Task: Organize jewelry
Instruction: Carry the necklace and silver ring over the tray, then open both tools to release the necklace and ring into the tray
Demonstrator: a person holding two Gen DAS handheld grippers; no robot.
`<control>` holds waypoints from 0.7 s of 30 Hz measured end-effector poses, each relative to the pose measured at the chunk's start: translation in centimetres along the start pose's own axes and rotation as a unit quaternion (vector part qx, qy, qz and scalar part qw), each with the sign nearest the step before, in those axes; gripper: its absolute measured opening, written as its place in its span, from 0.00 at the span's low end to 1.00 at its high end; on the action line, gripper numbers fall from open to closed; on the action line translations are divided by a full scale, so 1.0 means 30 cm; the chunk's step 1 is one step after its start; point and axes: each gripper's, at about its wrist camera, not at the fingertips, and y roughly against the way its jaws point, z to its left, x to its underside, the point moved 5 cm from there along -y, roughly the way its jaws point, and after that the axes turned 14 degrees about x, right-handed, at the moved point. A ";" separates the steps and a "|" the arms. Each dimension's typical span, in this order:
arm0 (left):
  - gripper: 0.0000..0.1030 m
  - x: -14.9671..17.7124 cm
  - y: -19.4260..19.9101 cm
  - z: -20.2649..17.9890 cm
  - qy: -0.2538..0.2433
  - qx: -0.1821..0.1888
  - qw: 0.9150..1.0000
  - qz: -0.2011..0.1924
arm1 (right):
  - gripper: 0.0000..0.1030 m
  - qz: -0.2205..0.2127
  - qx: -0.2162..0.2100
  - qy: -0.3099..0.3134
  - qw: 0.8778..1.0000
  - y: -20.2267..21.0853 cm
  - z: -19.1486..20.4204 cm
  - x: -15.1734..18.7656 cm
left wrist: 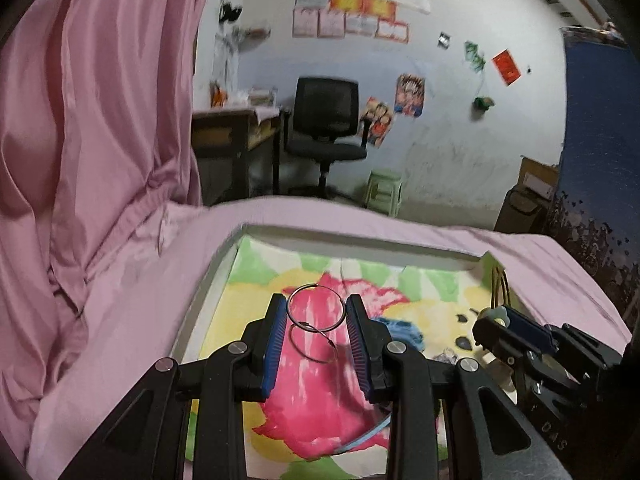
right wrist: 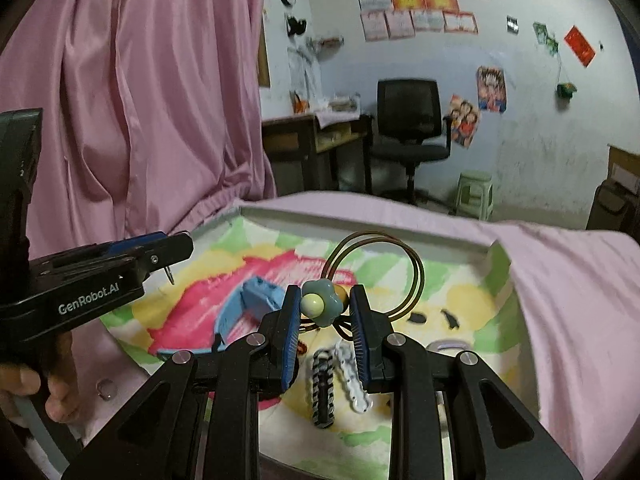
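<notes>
Pink-sheeted bed (left wrist: 132, 280) carries a shallow white tray (right wrist: 360, 222) lined with a colourful flower-print cloth (left wrist: 316, 392). Left tool (left wrist: 316, 316) fingers clamped on a pair of linked thin silver metal rings (left wrist: 316, 308), held between its blue pads above the cloth. Right tool (right wrist: 325, 308) clamped on a pale blue flower-shaped charm with yellow bead centre (right wrist: 320, 304), attached to a double bronze wire hoop (right wrist: 380, 276) rising ahead of its tips. Below the right tool's tips lie a black-and-white braided band (right wrist: 324, 388) and a white patterned clip (right wrist: 354, 376); light blue plastic box (right wrist: 244, 312) sits left of that tool.
</notes>
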 end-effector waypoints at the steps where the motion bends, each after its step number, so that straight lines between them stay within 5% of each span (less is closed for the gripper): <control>1: 0.28 0.007 -0.011 0.006 0.004 -0.002 1.000 0.007 | 0.21 0.007 -0.002 -0.001 1.000 -0.008 -0.003 0.006; 7: 0.28 0.039 -0.055 0.032 0.018 -0.029 0.998 0.049 | 0.21 0.066 -0.013 -0.006 0.998 -0.075 -0.005 0.060; 21: 0.28 0.089 -0.119 0.023 0.012 -0.021 0.993 0.116 | 0.21 0.103 -0.019 -0.009 0.994 -0.121 -0.001 0.097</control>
